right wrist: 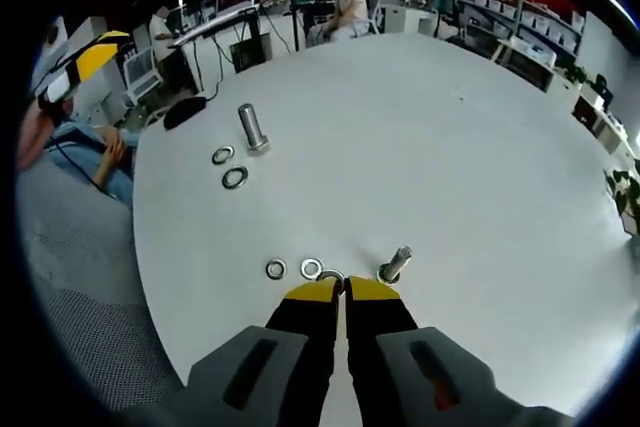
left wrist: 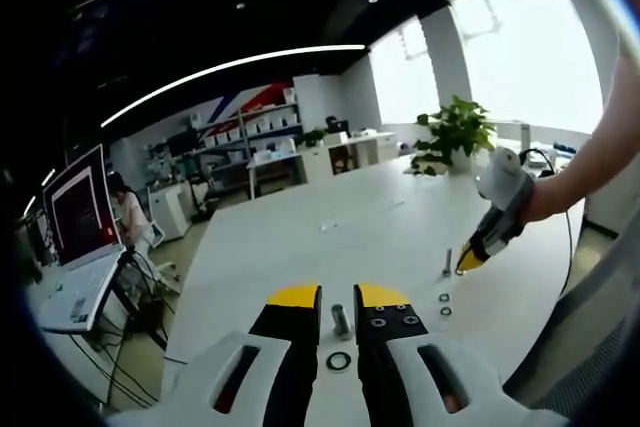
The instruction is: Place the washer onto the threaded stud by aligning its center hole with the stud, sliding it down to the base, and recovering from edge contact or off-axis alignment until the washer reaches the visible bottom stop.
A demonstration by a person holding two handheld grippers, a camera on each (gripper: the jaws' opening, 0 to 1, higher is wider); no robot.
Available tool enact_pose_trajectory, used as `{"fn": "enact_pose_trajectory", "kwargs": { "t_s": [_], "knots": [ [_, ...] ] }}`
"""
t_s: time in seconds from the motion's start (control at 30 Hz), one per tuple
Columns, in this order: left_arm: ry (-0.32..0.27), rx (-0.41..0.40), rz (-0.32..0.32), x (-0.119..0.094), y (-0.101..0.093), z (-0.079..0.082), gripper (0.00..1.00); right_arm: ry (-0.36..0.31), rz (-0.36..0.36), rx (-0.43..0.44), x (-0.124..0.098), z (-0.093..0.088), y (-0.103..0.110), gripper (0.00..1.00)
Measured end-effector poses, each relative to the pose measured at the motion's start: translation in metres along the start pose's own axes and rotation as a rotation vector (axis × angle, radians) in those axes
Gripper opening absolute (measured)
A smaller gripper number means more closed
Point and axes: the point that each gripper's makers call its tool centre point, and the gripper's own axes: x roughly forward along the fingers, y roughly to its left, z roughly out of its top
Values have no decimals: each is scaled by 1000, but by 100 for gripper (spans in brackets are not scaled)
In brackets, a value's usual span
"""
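Right claw (right wrist: 342, 288): tips clenched on a washer (right wrist: 331, 276), of which a thin arc shows above the yellow pads. It sits close to the near edge of the white worktop (right wrist: 420, 147), just beside the threaded stud (right wrist: 394, 265), which leans in this view. Two spare washers (right wrist: 293, 269) lie alongside.

Left claw (left wrist: 339, 296): released, jaws straddling a second stud (left wrist: 341, 320), with a ring (left wrist: 338, 361) flat below it.

Judgement: washer is thin, stiff, light and slick; grip the rim, leaving the hole clear.

Hidden: the hole, most of the washer and the stud's base stop are obscured or indistinct.
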Motion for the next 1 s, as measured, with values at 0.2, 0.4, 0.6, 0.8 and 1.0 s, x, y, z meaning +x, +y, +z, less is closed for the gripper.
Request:
{"fn": "enact_pose_trajectory", "kwargs": {
  "t_s": [0.2, 0.4, 0.6, 0.8, 1.0],
  "knots": [
    [3, 2, 0, 0, 0, -1, 11, -18, -15, -4, -6, 7, -8, 3],
    [6, 3, -3, 0, -1, -1, 11, -31, -26, 6, -9, 13, -14, 3],
    [6, 3, 2, 0, 0, -1, 11, -38, -43, 13, -13, 19, -23, 4],
    [8, 7, 1, 0, -1, -1, 11, -37, -55, 9, -12, 23, -30, 4],
    [8, 5, 3, 0, 0, -2, 11, -20, -60, 2, -10, 22, -33, 4]
  ]
}}
